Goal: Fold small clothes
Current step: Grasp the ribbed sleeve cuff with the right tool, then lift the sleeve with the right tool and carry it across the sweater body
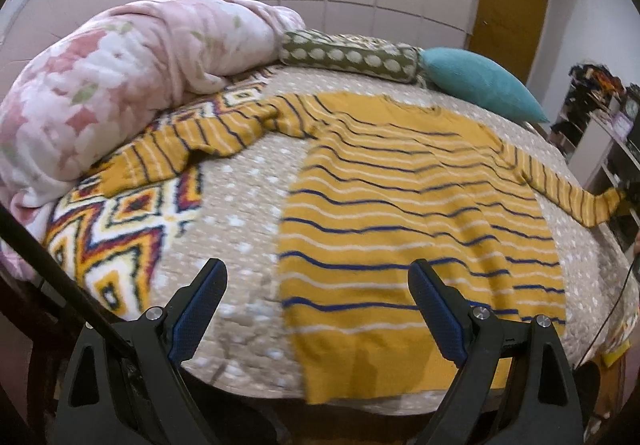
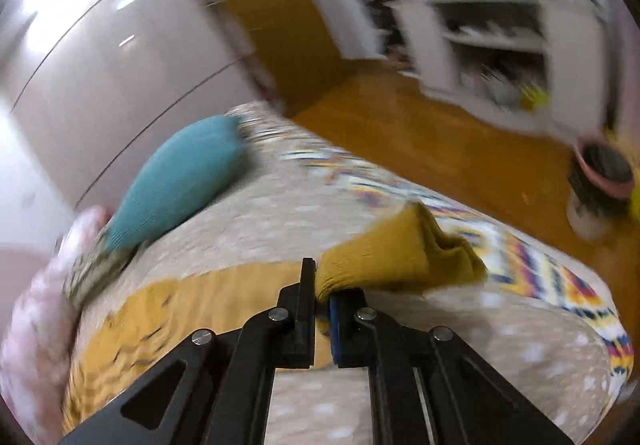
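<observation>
Here the right claw (image 2: pixel 322 299) is clamped on the sweater's (image 1: pixel 400 205) sleeve cuff (image 2: pixel 384 257); left claw (image 1: pixel 318 277) gapes above its hem.

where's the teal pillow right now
In the left wrist view the teal pillow lies at the bed's far right, beside the dotted bolster, beyond the striped sweater.

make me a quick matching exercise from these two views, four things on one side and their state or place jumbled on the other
Things:
1. striped sweater
2. teal cushion
3. left gripper
4. right gripper

States or places:
A. jaws wide open, nothing between them
B. spread flat on the bed
C. shut on the sleeve cuff
D. at the far edge of the bed, beside the spotted bolster

Pairs: 1-B, 2-D, 3-A, 4-C
</observation>
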A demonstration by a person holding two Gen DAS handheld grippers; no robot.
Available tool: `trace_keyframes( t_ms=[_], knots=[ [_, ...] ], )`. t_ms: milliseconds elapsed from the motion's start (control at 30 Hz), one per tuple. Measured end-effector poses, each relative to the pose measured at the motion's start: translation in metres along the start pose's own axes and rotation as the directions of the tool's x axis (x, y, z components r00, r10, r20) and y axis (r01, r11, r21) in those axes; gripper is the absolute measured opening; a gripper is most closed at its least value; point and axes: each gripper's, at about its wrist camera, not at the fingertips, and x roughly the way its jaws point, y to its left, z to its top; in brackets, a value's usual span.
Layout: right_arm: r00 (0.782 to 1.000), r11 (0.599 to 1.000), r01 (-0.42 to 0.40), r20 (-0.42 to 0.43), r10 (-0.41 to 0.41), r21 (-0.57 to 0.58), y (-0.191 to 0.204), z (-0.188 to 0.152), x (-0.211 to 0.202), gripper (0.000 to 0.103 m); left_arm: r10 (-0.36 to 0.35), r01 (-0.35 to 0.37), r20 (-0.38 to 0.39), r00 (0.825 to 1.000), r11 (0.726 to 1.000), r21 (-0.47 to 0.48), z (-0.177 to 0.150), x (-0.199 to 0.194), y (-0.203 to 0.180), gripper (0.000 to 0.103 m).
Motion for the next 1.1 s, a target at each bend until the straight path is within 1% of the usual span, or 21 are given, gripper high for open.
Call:
trace_keyframes(
  t_ms=[100,133,167,267,333,400,433,467,533,600,667,733,800,867,900,933,967,1000,1033,1067,1100],
  knots=[
    [0.996,0.984,-0.091,-0.026,0.088,-0.150,0.076,-0.016,-0.002,0.006,0.024,-0.023,0.027,0.999,0.999,-0.026,0.000,-0.008,0.021,0.091],
    [0.989,0.966,-0.147,-0.057,0.137,-0.213,0.113,-0.027,0.001,0.006,0.027,-0.026,0.029,0.999,0.999,-0.034,0.000,-0.009,0.027,0.091],
    [0.983,0.952,-0.180,-0.080,0.164,-0.248,0.136,-0.035,0.003,0.006,0.028,-0.026,0.032,0.999,0.999,-0.046,0.000,-0.011,0.033,0.091],
    [0.955,0.880,-0.288,-0.176,0.237,-0.379,0.228,-0.077,0.020,0.006,0.023,-0.018,0.052,0.998,0.996,-0.086,-0.002,-0.015,0.054,0.091],
    [0.935,0.825,-0.346,-0.240,0.261,-0.448,0.284,-0.112,0.030,0.006,0.026,-0.019,0.067,0.997,0.995,-0.102,-0.005,-0.018,0.068,0.091],
    [0.918,0.781,-0.385,-0.290,0.270,-0.492,0.327,-0.144,0.039,0.006,0.034,-0.025,0.078,0.996,0.993,-0.112,-0.008,-0.019,0.080,0.091],
    [0.909,0.748,-0.403,-0.321,0.264,-0.527,0.357,-0.168,0.049,0.006,0.040,-0.030,0.081,0.996,0.993,-0.118,-0.010,-0.019,0.086,0.091],
    [0.908,0.728,-0.406,-0.335,0.253,-0.552,0.377,-0.185,0.052,0.006,0.046,-0.035,0.081,0.996,0.992,-0.124,-0.012,-0.018,0.091,0.091],
    [0.918,0.686,-0.379,-0.345,0.194,-0.621,0.419,-0.224,0.068,0.006,0.055,-0.044,0.073,0.996,0.988,-0.146,-0.015,-0.018,0.103,0.091],
    [0.927,0.651,-0.350,-0.351,0.135,-0.674,0.442,-0.253,0.089,0.006,0.051,-0.039,0.066,0.997,0.984,-0.173,-0.018,-0.019,0.115,0.091],
    [0.939,0.606,-0.315,-0.334,0.085,-0.730,0.461,-0.279,0.097,0.006,0.050,-0.036,0.068,0.996,0.980,-0.194,-0.021,-0.021,0.125,0.091],
    [0.946,0.540,-0.297,-0.318,0.056,-0.788,0.481,-0.304,0.101,0.006,0.062,-0.047,0.072,0.995,0.978,-0.203,-0.022,-0.022,0.131,0.091],
    [0.950,0.488,-0.291,-0.308,0.047,-0.823,0.490,-0.318,0.102,0.009,0.070,-0.054,0.073,0.995,0.978,-0.204,-0.024,-0.020,0.135,0.091],
    [0.964,0.411,-0.258,-0.264,0.043,-0.874,0.496,-0.331,0.095,0.011,0.076,-0.062,0.066,0.995,0.978,-0.199,-0.025,-0.017,0.135,0.091],
    [0.971,0.366,-0.233,-0.234,0.043,-0.901,0.501,-0.339,0.092,0.013,0.079,-0.065,0.063,0.995,0.979,-0.195,-0.025,-0.015,0.134,0.091],
    [0.978,0.306,-0.208,-0.204,0.047,-0.929,0.505,-0.350,0.086,0.015,0.081,-0.067,0.062,0.995,0.979,-0.191,-0.026,-0.015,0.133,0.091],
    [0.984,0.242,-0.176,-0.168,0.052,-0.954,0.510,-0.361,0.081,0.016,0.081,-0.069,0.061,0.995,0.980,-0.188,-0.026,-0.015,0.133,0.091],
    [0.992,0.162,-0.123,-0.114,0.062,-0.979,0.513,-0.373,0.077,0.017,0.081,-0.068,0.061,0.995,0.981,-0.184,-0.026,-0.014,0.132,0.091],
    [0.995,0.051,-0.039,-0.034,0.088,-0.998,0.514,-0.390,0.068,0.024,0.080,-0.068,0.060,0.995,0.981,-0.183,-0.026,-0.014,0.131,0.091],
    [0.994,-0.018,0.009,0.007,0.112,-1.000,0.515,-0.401,0.064,0.030,0.079,-0.067,0.059,0.995,0.981,-0.183,-0.025,-0.013,0.131,0.091],
    [0.990,-0.081,0.042,0.030,0.141,-0.996,0.515,-0.412,0.060,0.042,0.076,-0.065,0.057,0.995,0.980,-0.186,-0.025,-0.013,0.131,0.091]
  ],
)
